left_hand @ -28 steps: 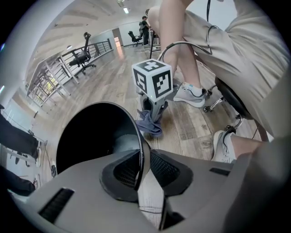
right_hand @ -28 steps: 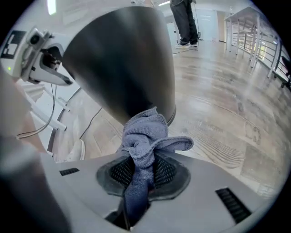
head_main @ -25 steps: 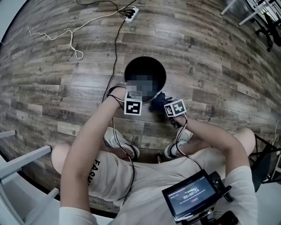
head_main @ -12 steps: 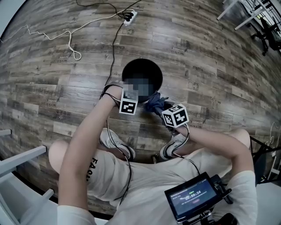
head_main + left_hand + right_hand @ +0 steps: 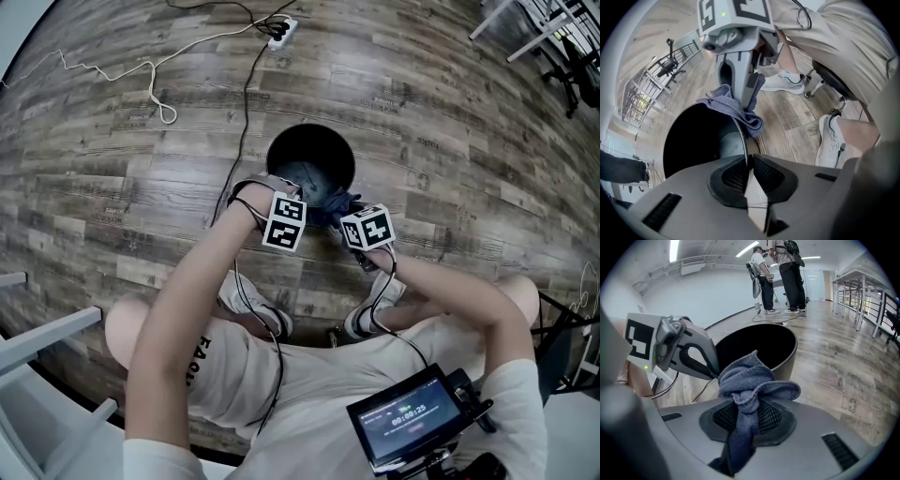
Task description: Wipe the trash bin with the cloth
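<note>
A round black trash bin stands on the wood floor in front of the person's feet. My left gripper points steeply down at the bin's near rim. Its jaws have just been closing, and in the left gripper view the thin rim is pinched between the pads. My right gripper is shut on a bunched blue cloth, which hangs from the pads. The cloth sits against the outside of the bin's rim, just right of the left gripper.
A black cable runs from the bin to a power strip; a white cord lies at the far left. The person's shoes stand just behind the bin. Several people and tables are far off.
The right gripper has lifted the cloth from beside the bin's base up to its near rim. The left gripper has stayed at the rim and rolled slightly.
</note>
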Tool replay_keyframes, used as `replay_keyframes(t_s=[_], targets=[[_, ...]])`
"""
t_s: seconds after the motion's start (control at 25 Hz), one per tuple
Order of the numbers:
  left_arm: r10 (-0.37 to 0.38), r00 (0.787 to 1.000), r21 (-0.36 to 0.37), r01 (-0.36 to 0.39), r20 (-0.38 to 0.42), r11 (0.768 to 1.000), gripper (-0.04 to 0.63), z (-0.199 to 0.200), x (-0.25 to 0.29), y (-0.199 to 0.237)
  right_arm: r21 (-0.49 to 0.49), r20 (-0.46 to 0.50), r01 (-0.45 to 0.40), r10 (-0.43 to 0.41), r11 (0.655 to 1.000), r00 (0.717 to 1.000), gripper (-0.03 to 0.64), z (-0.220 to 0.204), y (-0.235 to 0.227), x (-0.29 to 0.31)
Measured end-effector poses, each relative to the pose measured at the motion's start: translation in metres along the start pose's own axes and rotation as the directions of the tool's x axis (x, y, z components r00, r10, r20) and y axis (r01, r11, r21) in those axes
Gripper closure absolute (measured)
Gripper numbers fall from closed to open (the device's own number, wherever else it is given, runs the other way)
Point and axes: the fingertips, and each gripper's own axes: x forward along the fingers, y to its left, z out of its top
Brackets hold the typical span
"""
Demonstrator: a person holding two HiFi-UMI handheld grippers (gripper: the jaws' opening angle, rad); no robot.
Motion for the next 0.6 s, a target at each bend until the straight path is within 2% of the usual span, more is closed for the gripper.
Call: replay_keyframes(t_s=[0.4, 0.6], targets=[[-0.023, 0.999, 0.005, 0.023, 0.022, 1.000, 0.557, 0.004, 0.000, 0.000, -0.010, -0.061, 0.035, -0.036, 0.999, 0.998, 0.535, -0.023, -0.018, 0.043], [-0.024, 0.999, -0.001, 0.024, 0.030, 1.000, 0.557, 0.006, 0.001, 0.001, 0.039, -0.089, 0.070, -0.066, 0.997, 0.994, 0.535, -0.043, -0.033, 0.074]])
